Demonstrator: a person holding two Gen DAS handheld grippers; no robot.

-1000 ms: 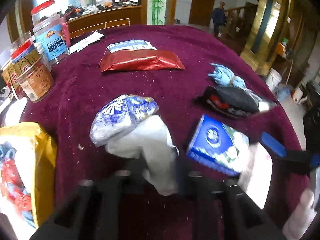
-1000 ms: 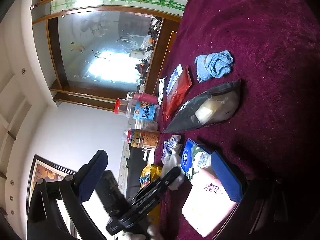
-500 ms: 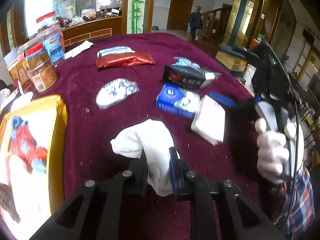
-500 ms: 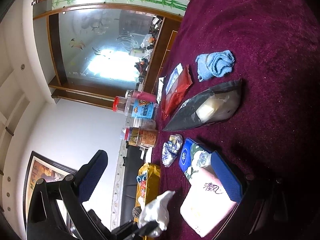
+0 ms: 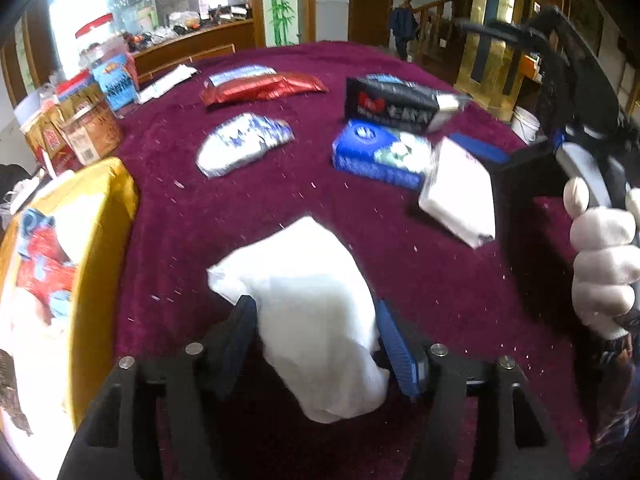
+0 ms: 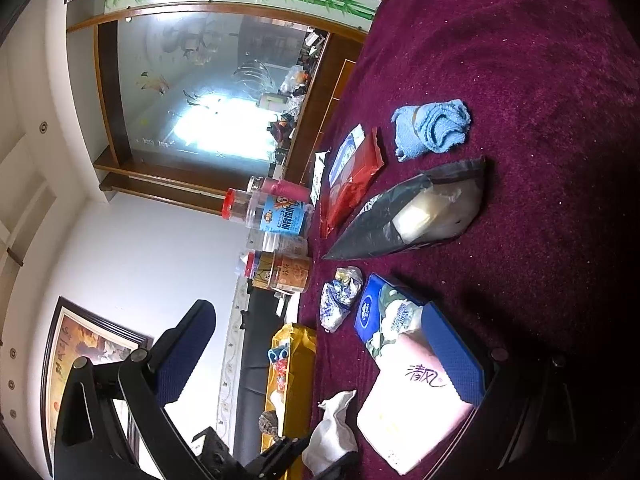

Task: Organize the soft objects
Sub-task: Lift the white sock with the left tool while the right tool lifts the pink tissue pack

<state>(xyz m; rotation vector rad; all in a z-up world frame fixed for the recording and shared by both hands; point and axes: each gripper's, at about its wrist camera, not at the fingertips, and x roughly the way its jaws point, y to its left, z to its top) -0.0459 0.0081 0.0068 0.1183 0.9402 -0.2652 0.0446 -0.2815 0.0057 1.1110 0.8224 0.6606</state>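
A white cloth pouch [image 5: 312, 304] lies on the maroon tablecloth [image 5: 420, 280] between the fingers of my left gripper [image 5: 316, 344]. Its jaws are opening and the blue pads [image 5: 396, 348] stand off the cloth on both sides. My right gripper [image 6: 316, 320] is held by a gloved hand [image 5: 600, 264] and stands wide open. A white tissue pack [image 6: 408, 412] leans against its lower finger. Further off lie a blue tissue pack [image 5: 380, 152], a blue-and-white packet [image 5: 244, 144] and a blue towel [image 6: 432, 128].
A yellow snack bag [image 5: 92, 248] lies at the left table edge. Behind it stand several jars [image 5: 92, 128]. A red packet [image 5: 260, 86] and a black bag [image 5: 400, 104] lie toward the far side. A person stands at the far doorway.
My left gripper pulled the white pouch back from the blue-and-white packet toward the near edge, set it on the cloth and opened its jaws. The right gripper kept still.
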